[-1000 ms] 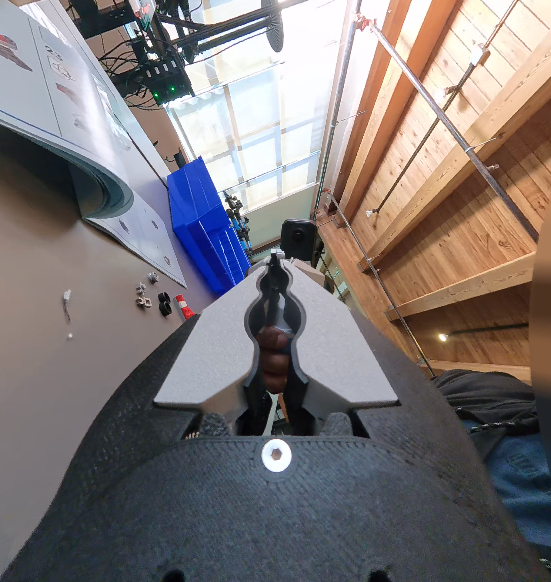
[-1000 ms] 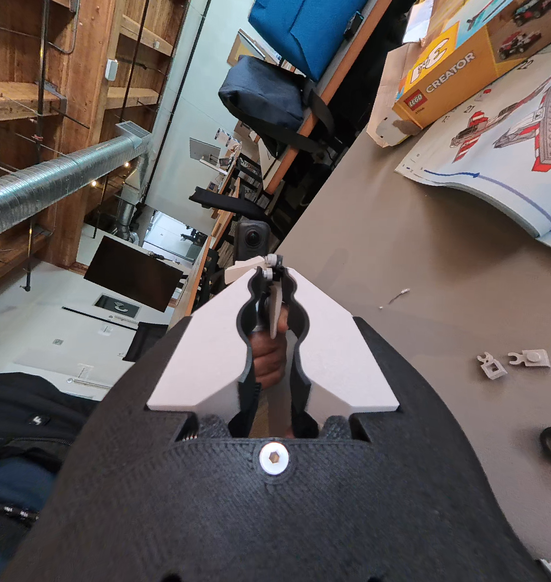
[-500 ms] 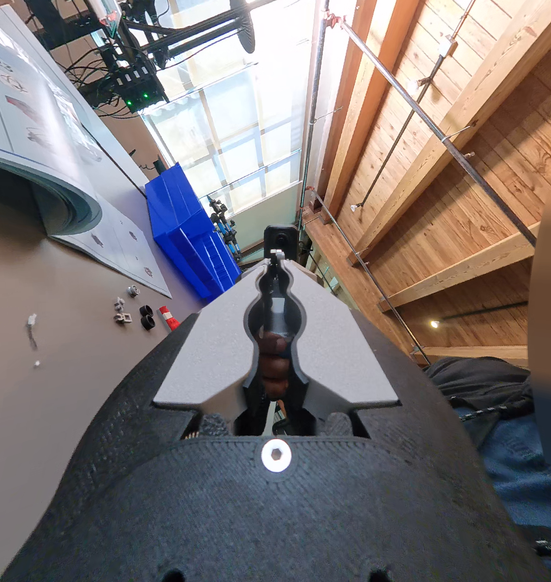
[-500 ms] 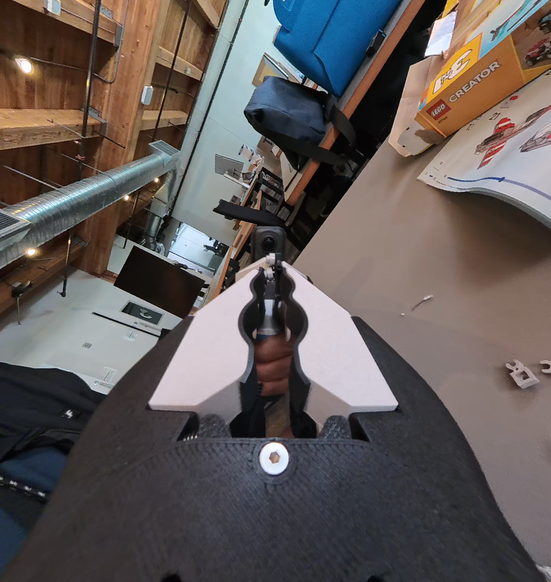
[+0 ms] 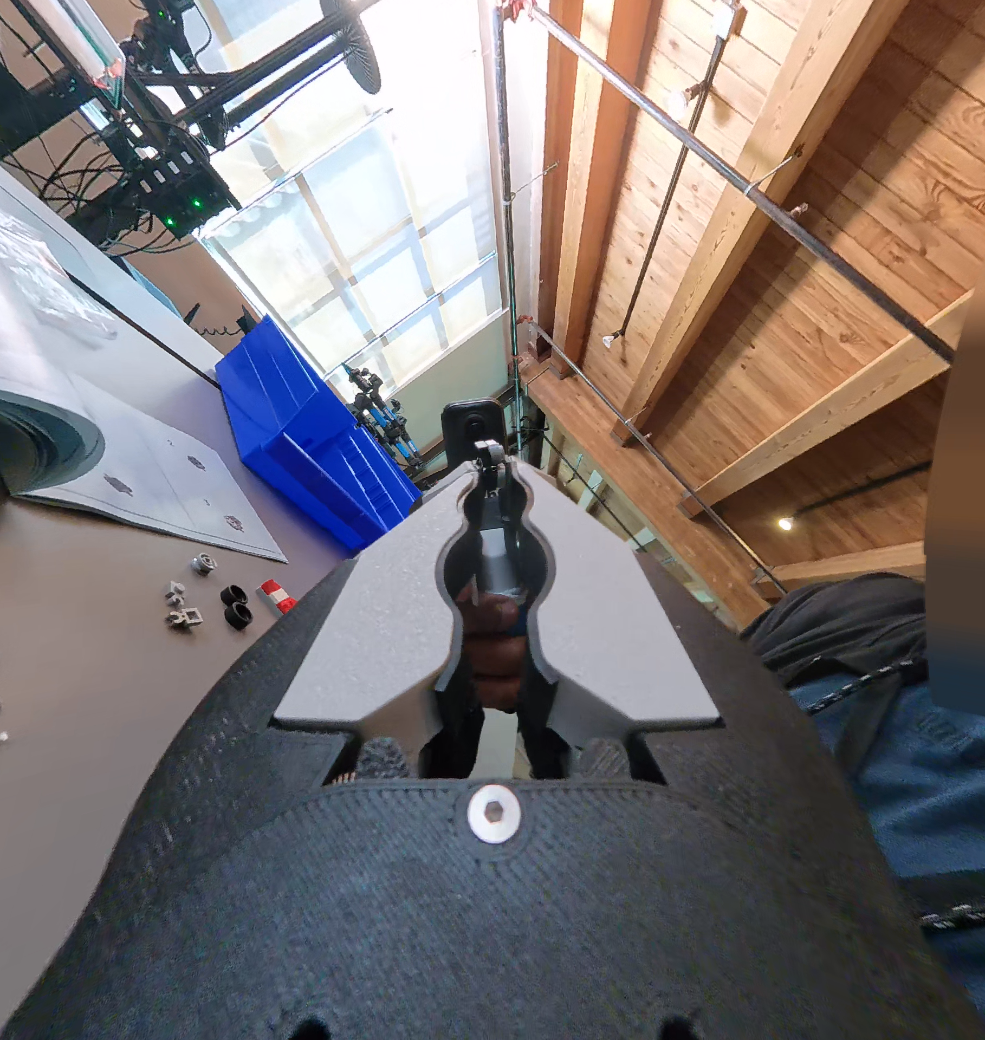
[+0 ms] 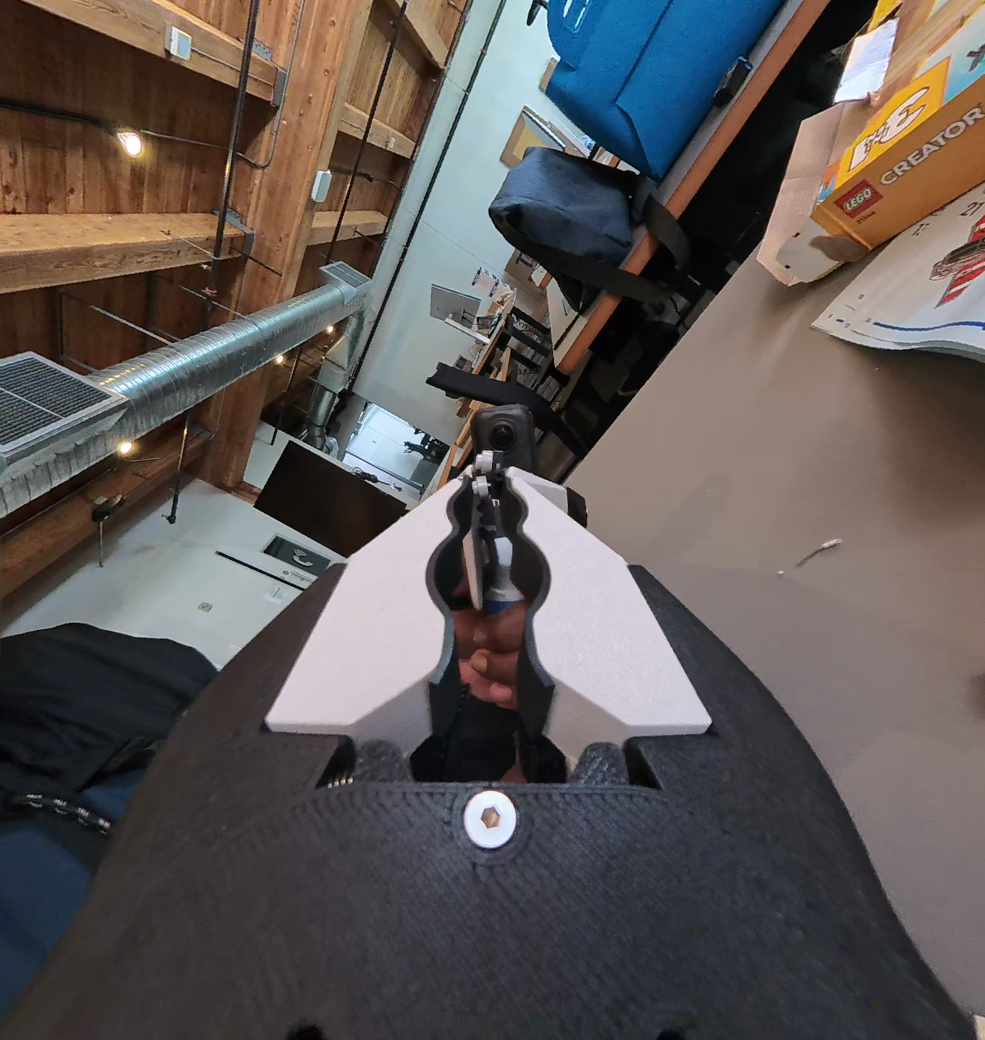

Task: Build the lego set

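Both grippers are raised off the grey table (image 5: pixel 85 703) and point at each other, tip to tip. My left gripper (image 5: pixel 493 464) is shut, with a small pale grey lego piece (image 5: pixel 487 450) pinched at its tips. My right gripper (image 6: pixel 487 478) is shut on a small white lego piece (image 6: pixel 483 464) with round studs. Each view shows the other gripper's black camera just behind the tips, in the left wrist view (image 5: pixel 470 427) and in the right wrist view (image 6: pixel 501 430). A hand shows through the gap between each pair of jaws. How the two pieces meet is hidden.
Loose parts lie on the table: black tyres (image 5: pixel 236 605), grey clips (image 5: pixel 185 610), a grey round piece (image 5: pixel 203 563), a red-and-white piece (image 5: pixel 276 596). An open instruction booklet (image 5: pixel 113 467) and a blue bin (image 5: pixel 310 439) lie beyond. The set's box (image 6: pixel 918 169) stands far right. Only a small space, under 4 cm, lies between the two pairs of fingers.
Both grippers stayed shut and tip to tip while tilting a little. The small pale piece now shows more clearly above the tips. The loose parts on the table have not moved.
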`<move>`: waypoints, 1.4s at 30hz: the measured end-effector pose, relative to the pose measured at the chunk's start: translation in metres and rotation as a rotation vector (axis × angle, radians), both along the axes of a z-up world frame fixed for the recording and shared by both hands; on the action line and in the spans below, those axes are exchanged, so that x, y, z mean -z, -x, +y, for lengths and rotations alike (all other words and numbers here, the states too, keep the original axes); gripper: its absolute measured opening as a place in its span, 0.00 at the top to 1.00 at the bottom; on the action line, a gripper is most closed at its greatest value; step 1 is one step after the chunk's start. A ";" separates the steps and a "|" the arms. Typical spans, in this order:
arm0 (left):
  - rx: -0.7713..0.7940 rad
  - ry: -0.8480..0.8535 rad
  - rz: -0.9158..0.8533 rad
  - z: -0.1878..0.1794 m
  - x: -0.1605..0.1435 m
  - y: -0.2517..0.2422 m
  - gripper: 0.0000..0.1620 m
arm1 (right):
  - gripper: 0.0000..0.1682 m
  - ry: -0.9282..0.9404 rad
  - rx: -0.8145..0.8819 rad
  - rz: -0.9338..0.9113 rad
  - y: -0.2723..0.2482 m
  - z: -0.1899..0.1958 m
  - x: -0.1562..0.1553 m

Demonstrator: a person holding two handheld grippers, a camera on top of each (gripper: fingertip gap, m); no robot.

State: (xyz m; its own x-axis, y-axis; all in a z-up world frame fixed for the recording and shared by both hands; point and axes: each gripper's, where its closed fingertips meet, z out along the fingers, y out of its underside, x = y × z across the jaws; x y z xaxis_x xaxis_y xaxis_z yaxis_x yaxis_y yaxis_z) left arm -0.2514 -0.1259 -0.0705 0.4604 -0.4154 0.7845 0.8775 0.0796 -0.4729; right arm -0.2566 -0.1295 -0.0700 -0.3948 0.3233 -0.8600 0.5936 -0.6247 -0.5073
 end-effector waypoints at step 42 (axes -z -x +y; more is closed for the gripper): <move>0.103 -0.058 0.274 -0.010 -0.028 -0.040 0.95 | 0.95 -0.417 -0.268 0.135 -0.042 -0.018 -0.021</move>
